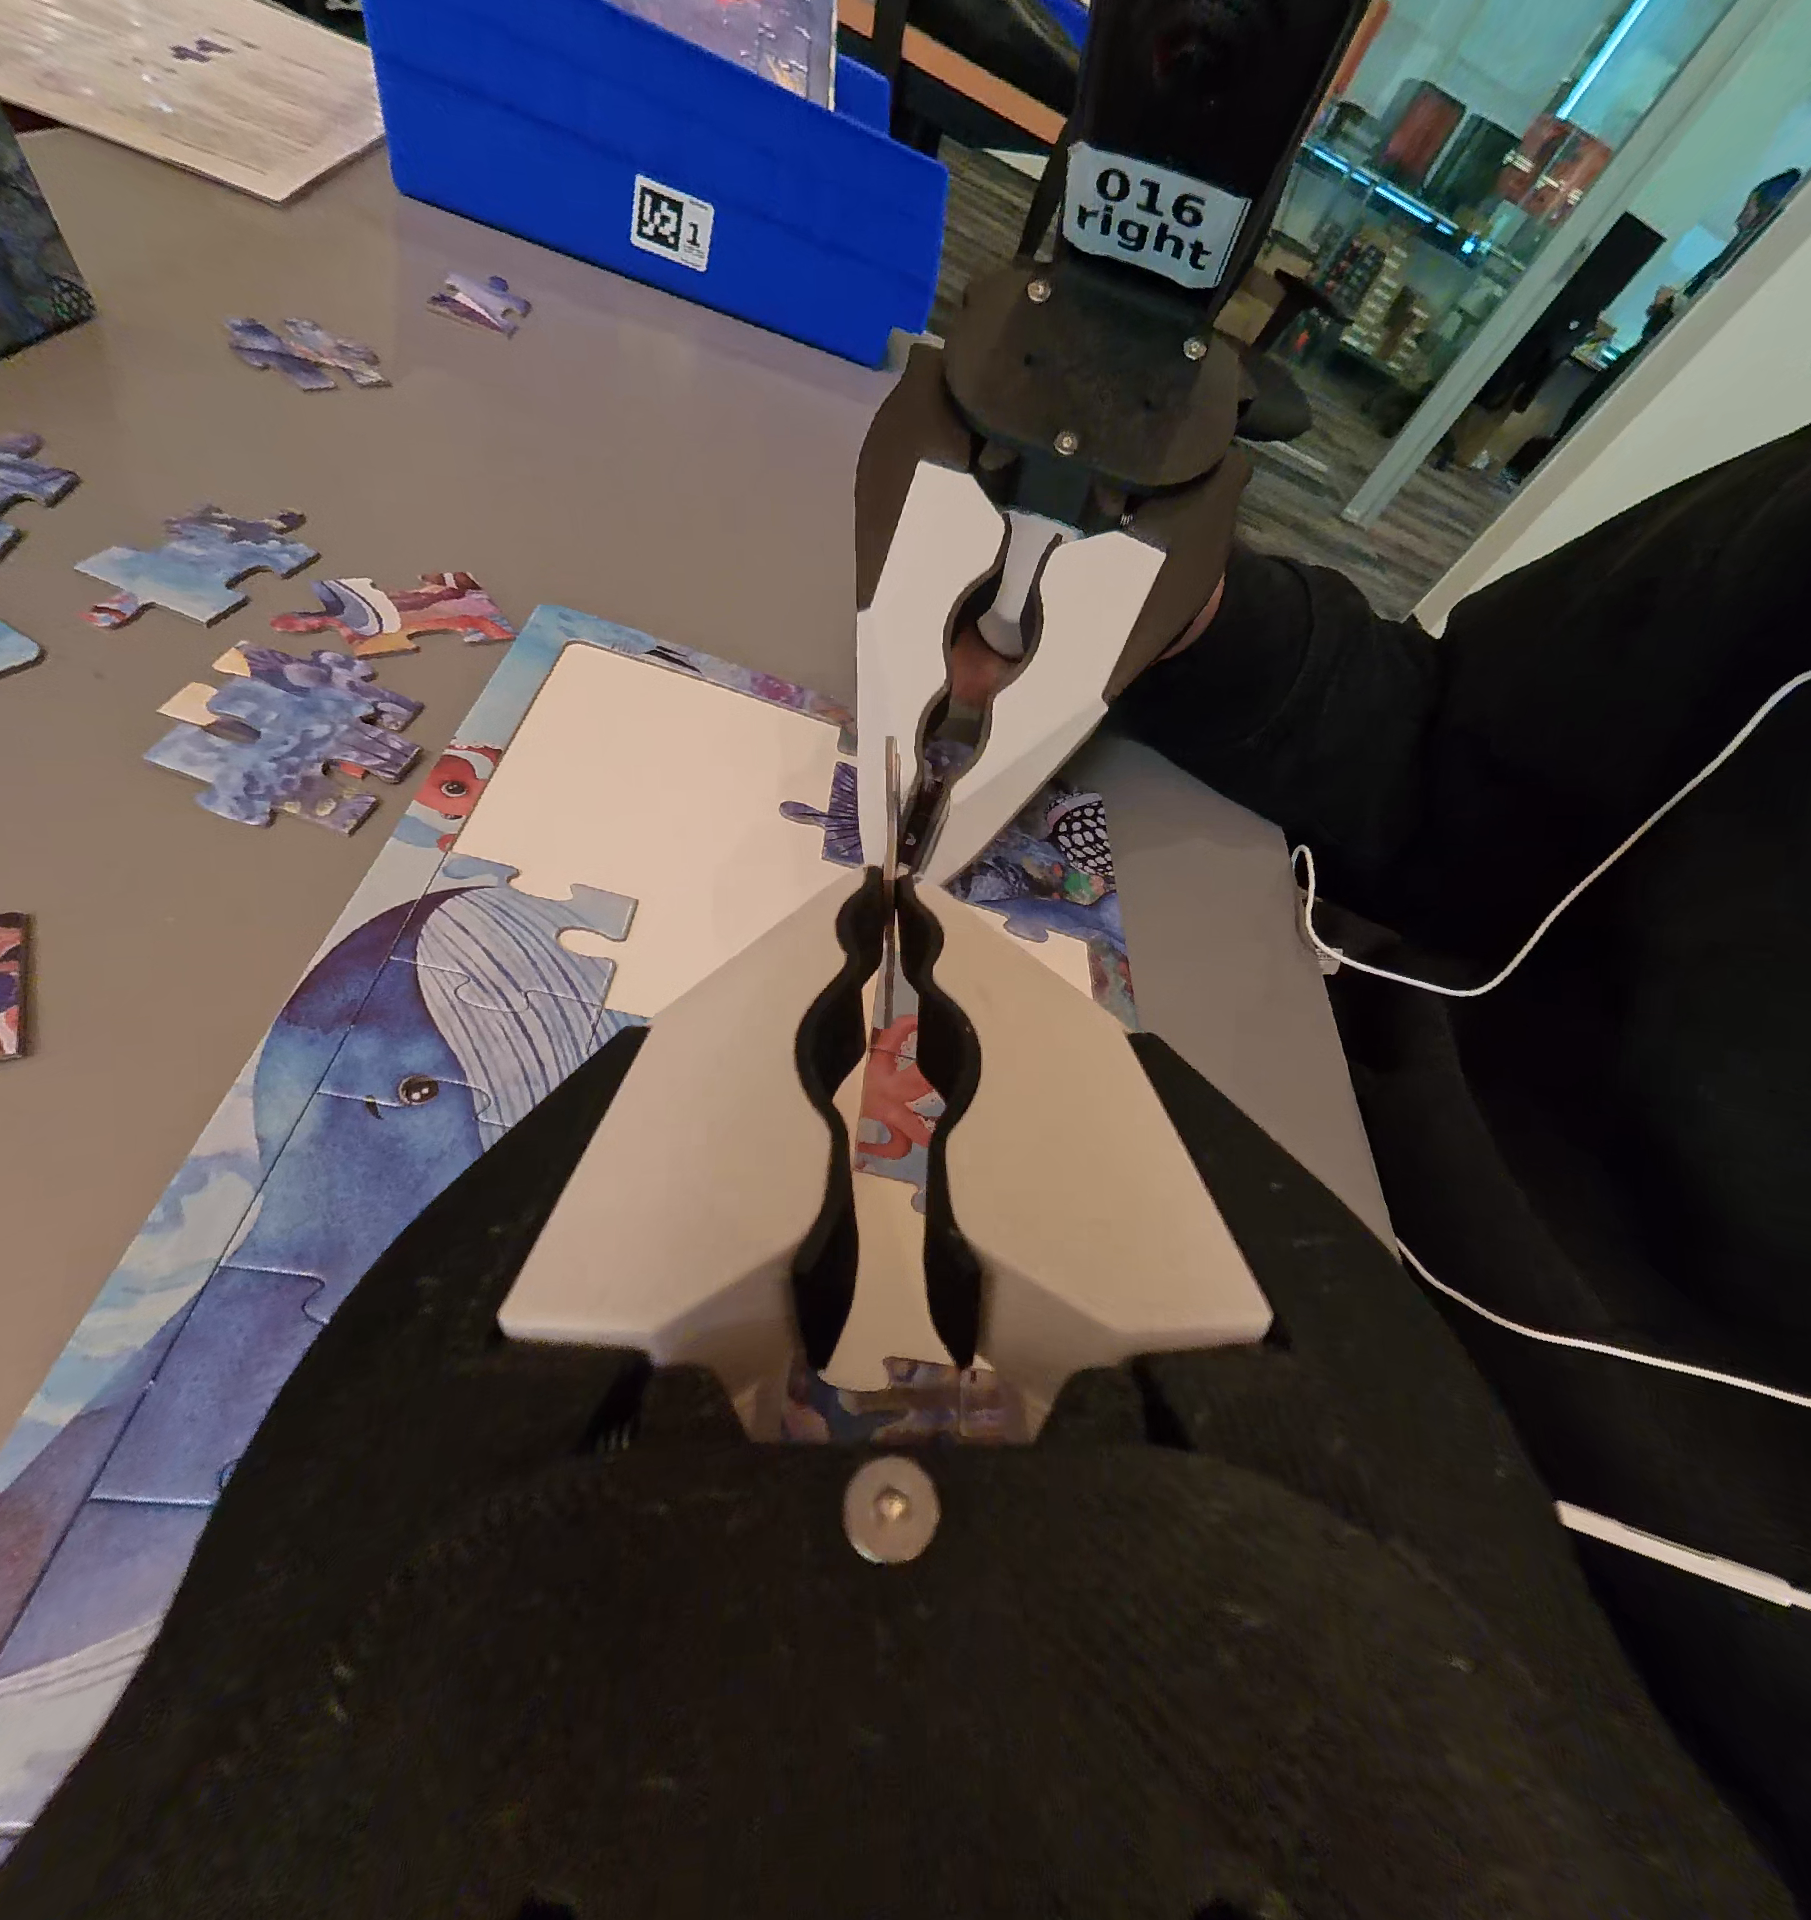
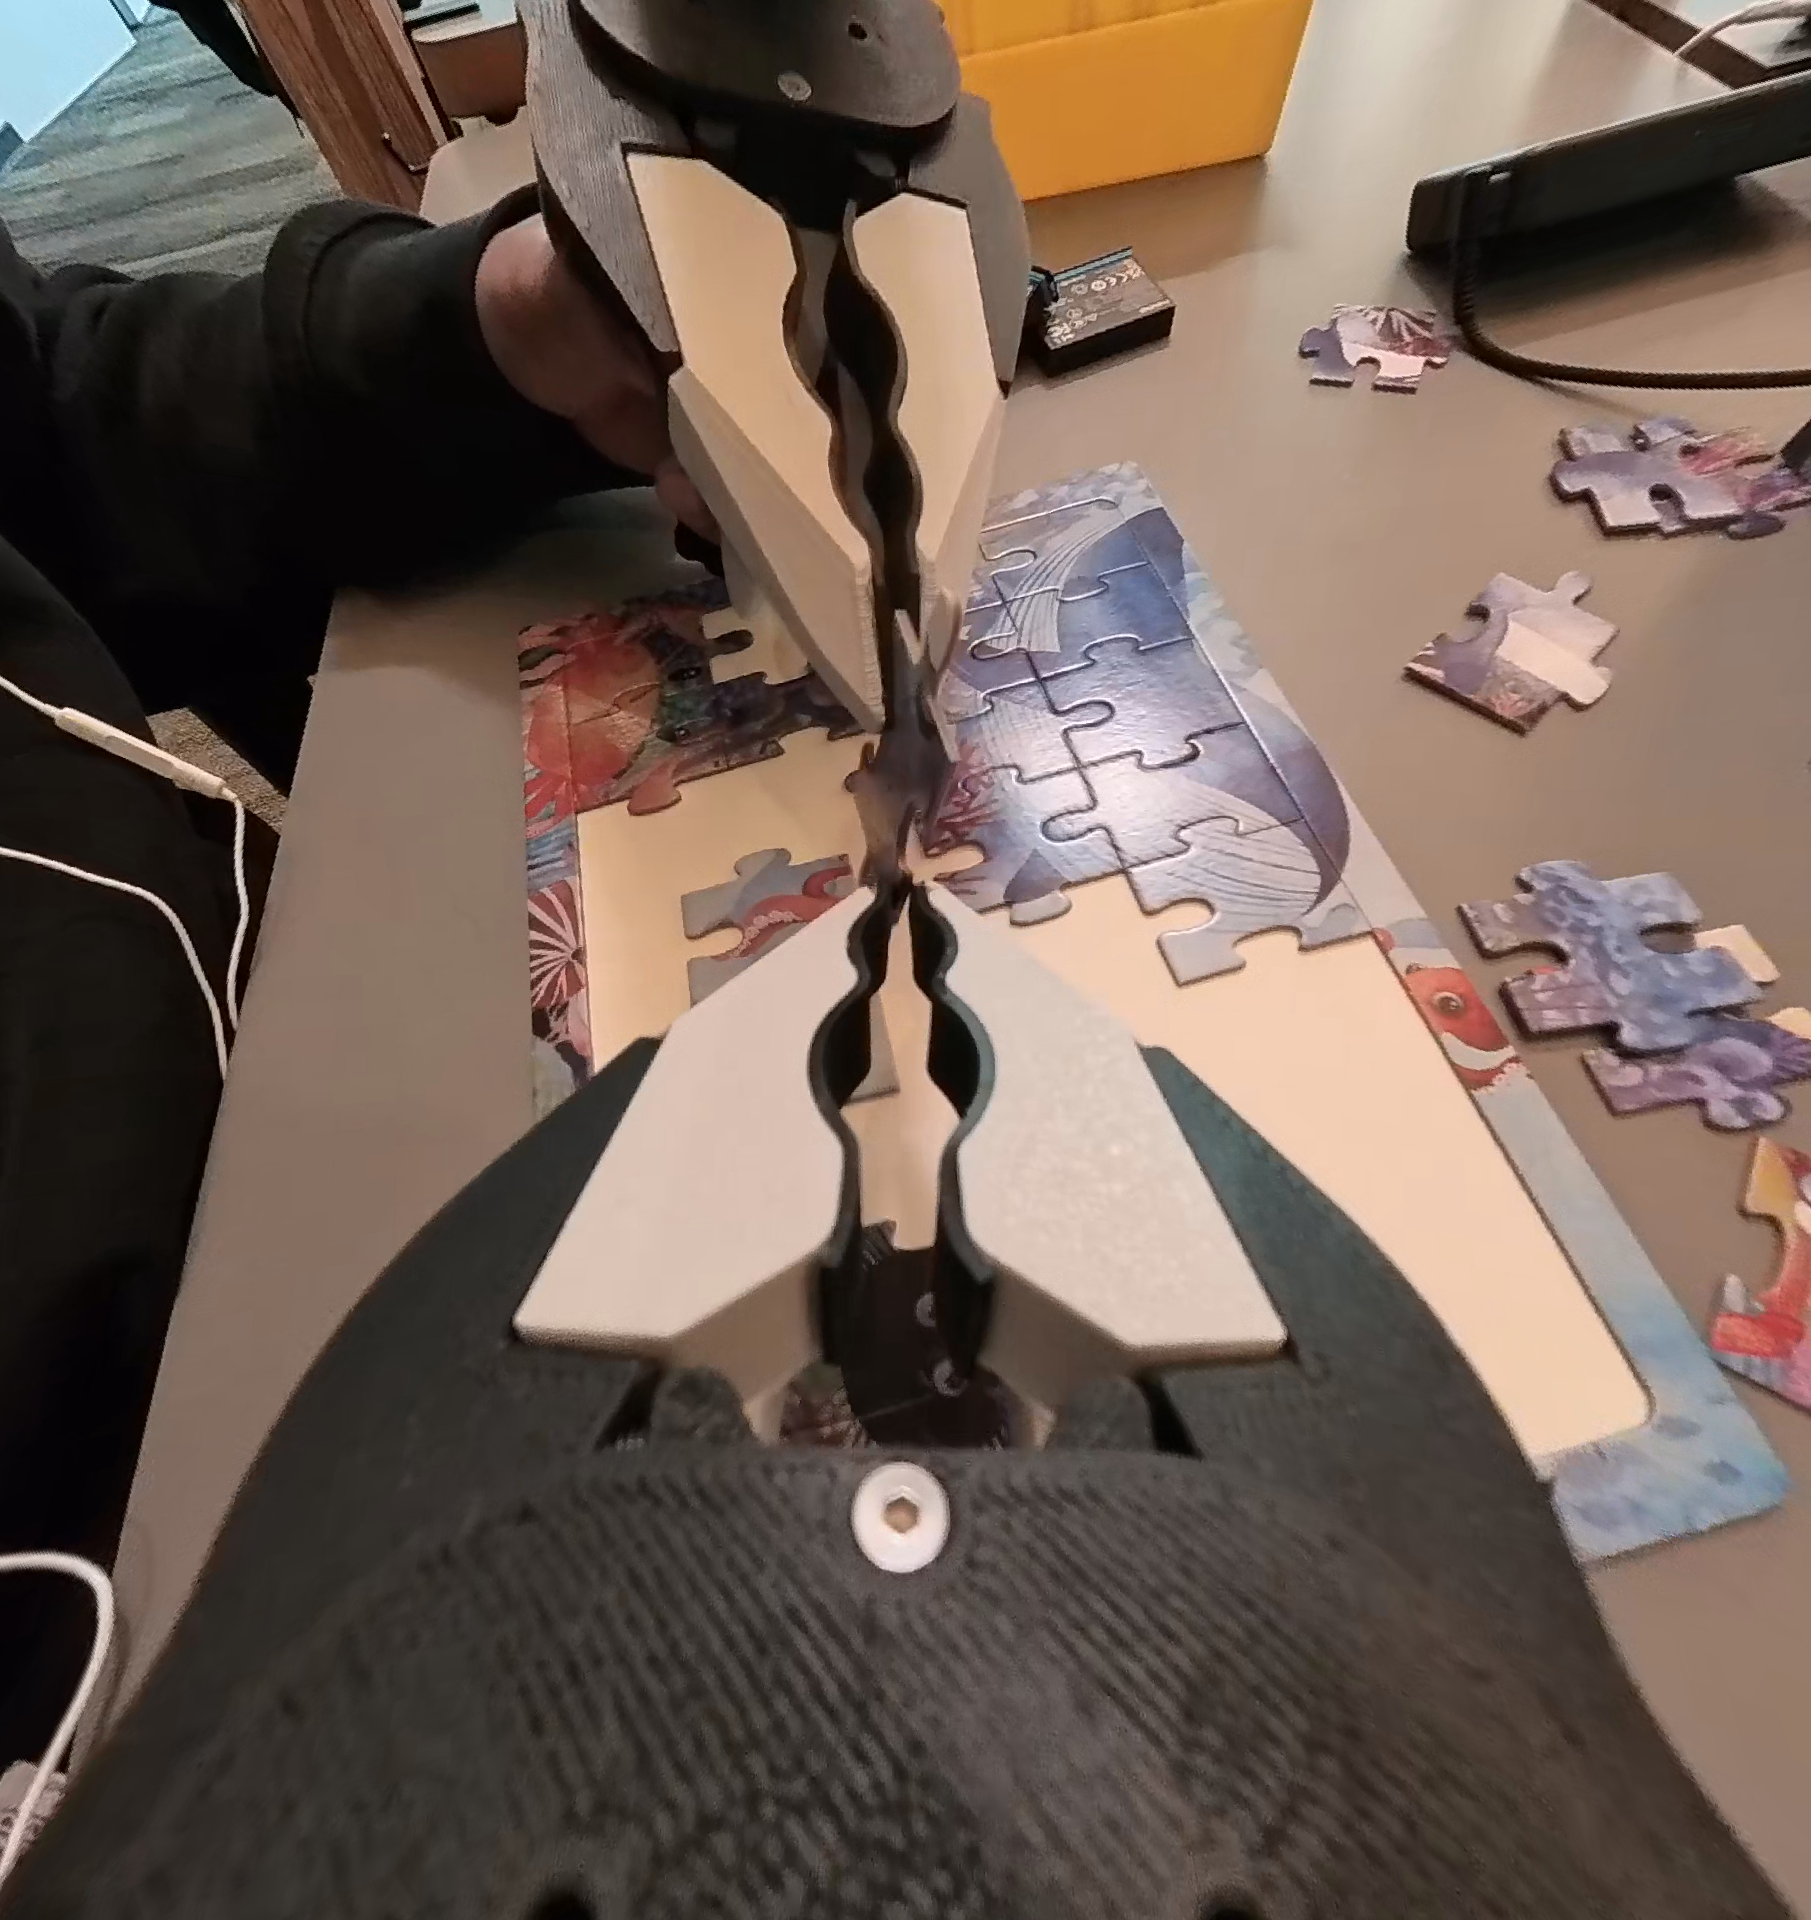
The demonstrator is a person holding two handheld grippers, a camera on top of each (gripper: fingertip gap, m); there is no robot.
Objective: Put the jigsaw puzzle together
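- Left wrist view: The left gripper (image 1: 893,883) is seen with its jaws closed on a single puzzle piece (image 1: 890,821), which is held on edge so that only its thin rim is presented to the camera. The right gripper (image 1: 916,831) is met tip to tip from the opposite side, its jaws also pinched on the same piece. The piece is carried above the puzzle tray (image 1: 672,769), over the blank gap between the assembled whale section (image 1: 402,1049) and the coral section at the near tabletop edge. Loose pieces (image 1: 288,738) are scattered on the tabletop (image 1: 610,436) to the left, and a blue bin (image 1: 652,156) stands behind them.
- Right wrist view: The same piece (image 2: 896,779) is shown clamped between both pairs of jaws, standing upright and clear of the tray (image 2: 1244,1091). A lone octopus piece (image 2: 766,914) lies in the tray just beside the right jaws.
- Risk, as judged: Because the piece is shared by two grips during what appears to be a hand-over or re-orientation, it may be dropped if both are released together, or bent if the grippers are pulled apart while both stay clamped.
- Further risk: A piece lowered on edge would not seat; laid pieces nearby could be dislodged by the broad jaws.
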